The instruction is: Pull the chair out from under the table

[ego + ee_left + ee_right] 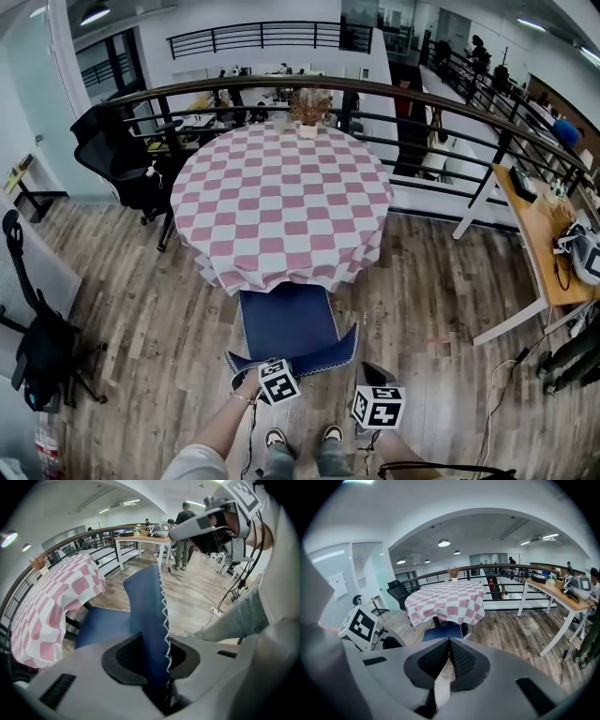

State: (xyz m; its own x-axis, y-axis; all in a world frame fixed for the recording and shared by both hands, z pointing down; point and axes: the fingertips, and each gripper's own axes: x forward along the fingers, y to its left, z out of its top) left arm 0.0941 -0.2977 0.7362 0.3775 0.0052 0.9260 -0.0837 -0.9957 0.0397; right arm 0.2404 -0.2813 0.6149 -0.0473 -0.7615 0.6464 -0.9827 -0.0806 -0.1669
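Note:
A blue chair (286, 319) stands at the near side of a round table with a pink-and-white checked cloth (281, 187); the front of its seat reaches under the cloth's hem. Its backrest (323, 358), edged with white zigzag stitching, faces me. My left gripper (246, 371) is shut on the backrest's top left. In the left gripper view the blue backrest (146, 602) runs between the pads (124, 656), which press on it. My right gripper (369, 373) hovers just right of the backrest, touching nothing. Its tips meet, shut and empty (449, 641), and point towards the chair (440, 632) and table (445, 599).
A black office chair (117, 155) stands behind the table's left, against a dark railing (422, 103). A wooden desk (539, 234) with gear runs along the right. A black stand (42, 347) is at the left. A potted plant (309, 108) sits on the table's far edge. People (185, 531) stand by another desk.

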